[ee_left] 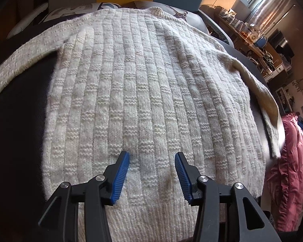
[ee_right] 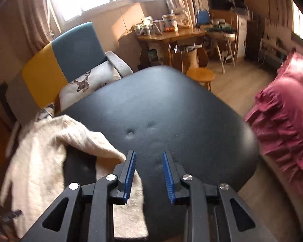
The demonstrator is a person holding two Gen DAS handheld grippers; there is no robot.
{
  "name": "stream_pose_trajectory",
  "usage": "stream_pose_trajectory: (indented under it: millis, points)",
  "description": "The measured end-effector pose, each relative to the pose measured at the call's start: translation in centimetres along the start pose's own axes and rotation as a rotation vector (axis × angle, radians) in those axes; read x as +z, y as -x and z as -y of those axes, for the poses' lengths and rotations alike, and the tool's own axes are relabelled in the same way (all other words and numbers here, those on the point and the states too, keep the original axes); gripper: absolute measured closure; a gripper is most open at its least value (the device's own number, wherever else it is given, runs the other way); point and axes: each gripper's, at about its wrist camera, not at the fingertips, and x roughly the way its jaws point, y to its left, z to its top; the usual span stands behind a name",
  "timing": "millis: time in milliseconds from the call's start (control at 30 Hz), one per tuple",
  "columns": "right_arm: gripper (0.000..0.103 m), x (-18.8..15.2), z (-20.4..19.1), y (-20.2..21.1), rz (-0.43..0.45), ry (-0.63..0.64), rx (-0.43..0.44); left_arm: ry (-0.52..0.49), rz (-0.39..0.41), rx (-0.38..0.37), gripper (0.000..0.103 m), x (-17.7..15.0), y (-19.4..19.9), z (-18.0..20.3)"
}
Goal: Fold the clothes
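Two tools hover, fingers apart, gripping nothing. Left tool [ee_left: 152, 160] hangs over a cream knit sweater [ee_left: 147, 92] spread flat on the black padded worktop [ee_left: 20, 141], near its hem. Right tool [ee_right: 148, 160] is above bare worktop; one sleeve [ee_right: 86, 141] lies just left, leaving the right side open.

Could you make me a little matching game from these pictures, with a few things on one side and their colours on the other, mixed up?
Things:
1. sweater
2. padded surface under the sweater
3. ruffled bedding
4. pads on the right gripper

Colours:
A. blue
B. black
C. cream
D. pinkish red

Pairs: 1-C, 2-B, 3-D, 4-A
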Motion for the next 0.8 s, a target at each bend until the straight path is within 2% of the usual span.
stream_pose_trajectory:
  millis: [33,100,133,200,233,300,400,567,667,800]
  points:
    - [0.074,-1.4,-1.0,0.5,0.020,0.053,-0.056,0.001,-0.006,0.003,0.055,0.1,0.0,0.1]
    - [0.073,-4.2,-2.5,-0.2,-0.005,0.053,-0.151,-0.001,-0.014,0.009,0.054,0.4,0.0,0.3]
    - [0.074,-5.5,-2.6,-0.8,-0.033,0.016,-0.133,-0.005,-0.019,0.013,0.054,0.5,-0.1,0.4]
    - [0.077,-7.6,-1.3,-1.7,-0.102,-0.132,0.080,-0.011,-0.026,0.018,0.053,0.7,-0.3,0.8]
    - [0.077,-8.6,-0.5,-2.2,-0.136,-0.205,0.155,-0.014,-0.028,0.017,0.053,0.7,-0.3,1.0]
    - [0.077,-10.1,0.9,-3.1,-0.178,-0.314,0.216,-0.019,-0.031,0.024,0.052,0.7,-0.5,1.3]
    - [0.077,-12.0,1.7,-3.5,-0.197,-0.437,0.353,-0.022,-0.033,0.025,0.049,0.6,-0.6,1.6]
    - [0.077,-13.8,2.0,-3.4,-0.187,-0.586,0.475,-0.011,-0.033,0.018,0.048,0.6,-0.7,1.5]
    - [0.075,-14.8,2.4,-4.1,-0.217,-0.735,0.597,-0.004,-0.030,0.018,0.047,0.4,-0.8,1.8]
    - [0.075,-16.2,1.9,-5.1,-0.243,-0.849,0.637,0.007,-0.023,0.019,0.046,0.0,-0.8,2.2]
